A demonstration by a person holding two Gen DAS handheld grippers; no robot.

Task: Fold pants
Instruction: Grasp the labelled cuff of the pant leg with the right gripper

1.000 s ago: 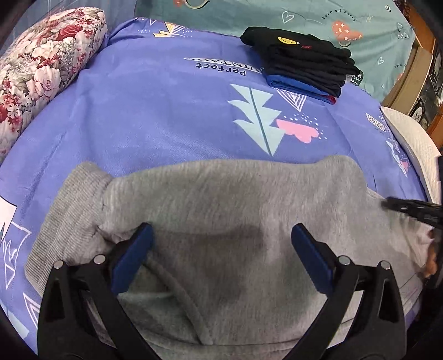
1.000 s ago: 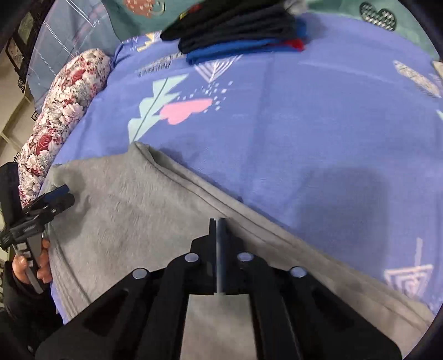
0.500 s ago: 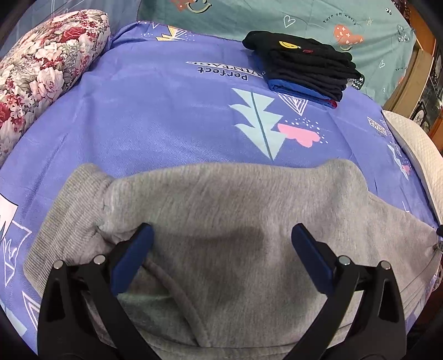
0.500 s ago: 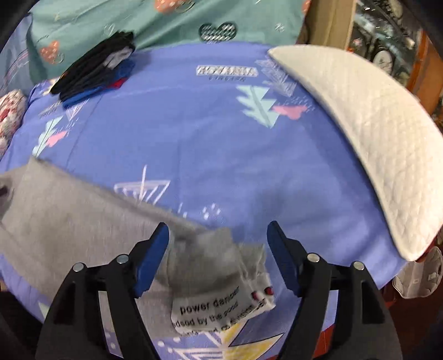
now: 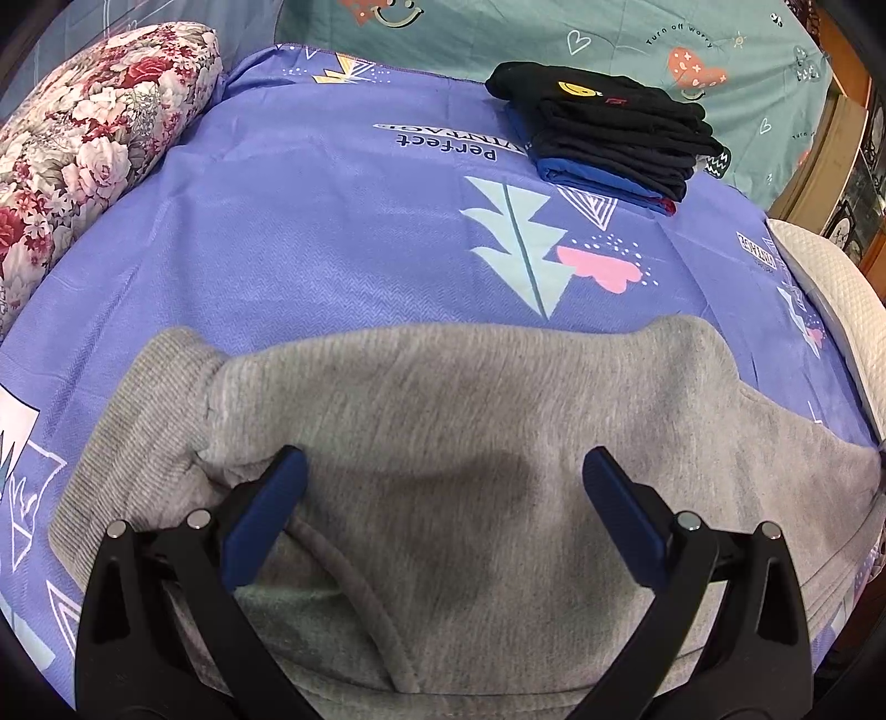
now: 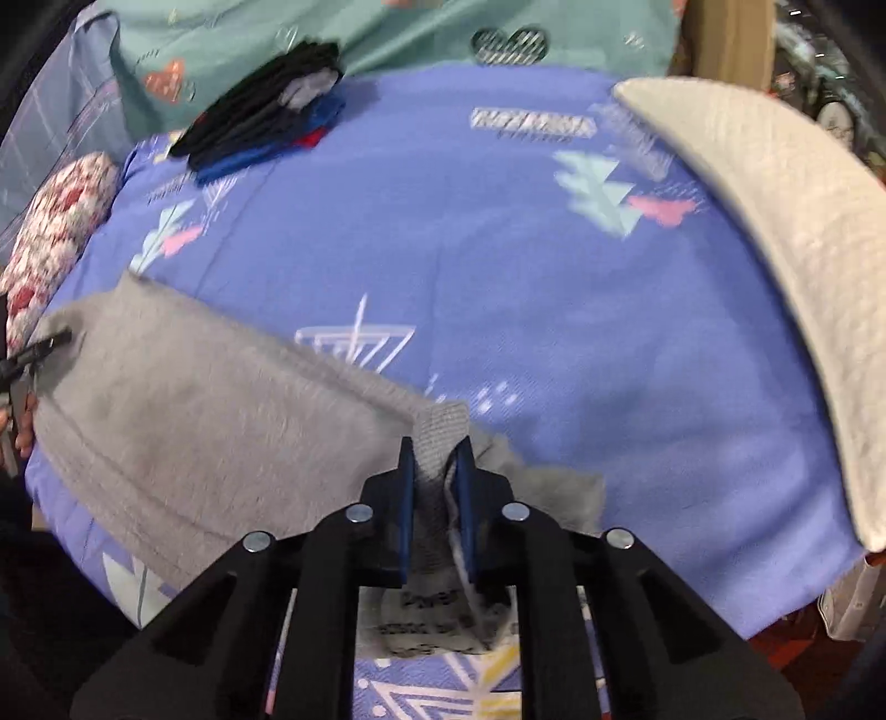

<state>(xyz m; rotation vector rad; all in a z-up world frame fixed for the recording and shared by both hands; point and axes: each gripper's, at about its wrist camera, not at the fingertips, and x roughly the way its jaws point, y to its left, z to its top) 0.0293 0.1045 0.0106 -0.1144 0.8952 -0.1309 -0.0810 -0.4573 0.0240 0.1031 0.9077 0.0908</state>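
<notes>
Your right gripper (image 6: 436, 454) has just closed on the grey pants (image 6: 183, 410) cuff; your left gripper (image 5: 443, 487) gapes wide above them.

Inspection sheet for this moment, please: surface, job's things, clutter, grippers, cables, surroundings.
Surface: bed under a purple sheet printed with trees and triangles.
Job's things: grey pants lie spread along the near edge; drawstring loose; label end at the right.
Clutter: stack of folded dark clothes at the far side.
Grippers: left gripper open above the pants; right gripper has just closed on a ribbed end of the pants.
Cables: nothing seen.
Surroundings: floral bolster on the left, white pillow on the right, teal bedding behind.
</notes>
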